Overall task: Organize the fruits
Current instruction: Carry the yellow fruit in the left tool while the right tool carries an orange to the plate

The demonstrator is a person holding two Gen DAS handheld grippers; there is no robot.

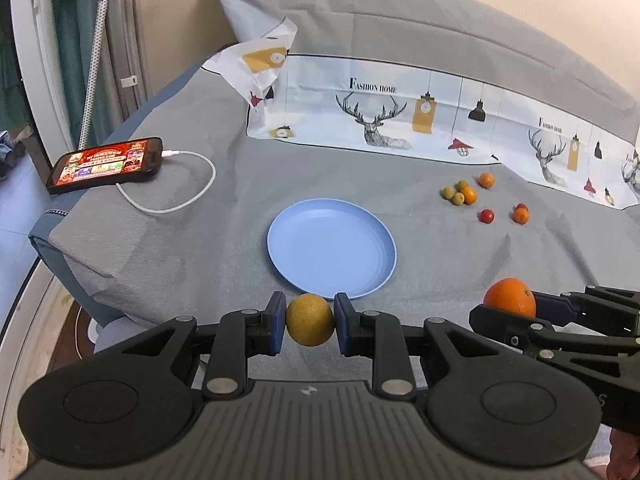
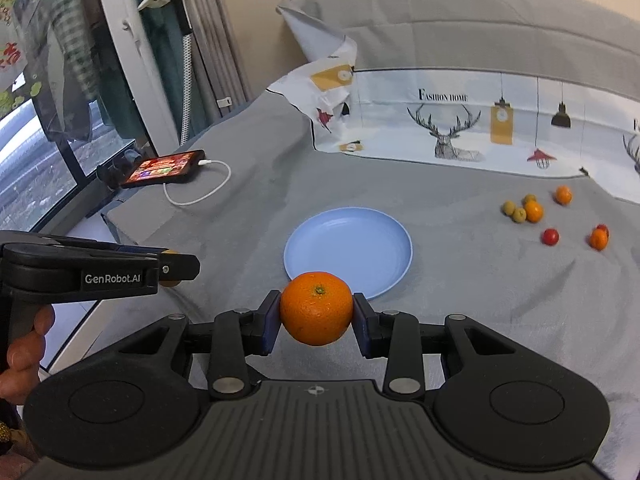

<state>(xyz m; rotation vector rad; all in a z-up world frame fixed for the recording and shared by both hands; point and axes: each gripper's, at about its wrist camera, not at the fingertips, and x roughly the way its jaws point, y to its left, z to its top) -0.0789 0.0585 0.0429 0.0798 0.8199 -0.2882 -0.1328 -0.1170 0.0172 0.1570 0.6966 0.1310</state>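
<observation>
Two grippers are holding fruit just short of the plate (image 1: 332, 246): the left gripper (image 1: 310, 320) is pinching a pear (image 1: 310, 319), the right gripper (image 2: 316, 310) is clamping an orange (image 2: 316, 307).

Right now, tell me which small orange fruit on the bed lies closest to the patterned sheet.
The lone small orange, apart and behind the cluster of green fruits.

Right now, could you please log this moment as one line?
left tongs: shut on pear | right tongs: shut on orange | plate: empty | small fruits: on bed
</observation>
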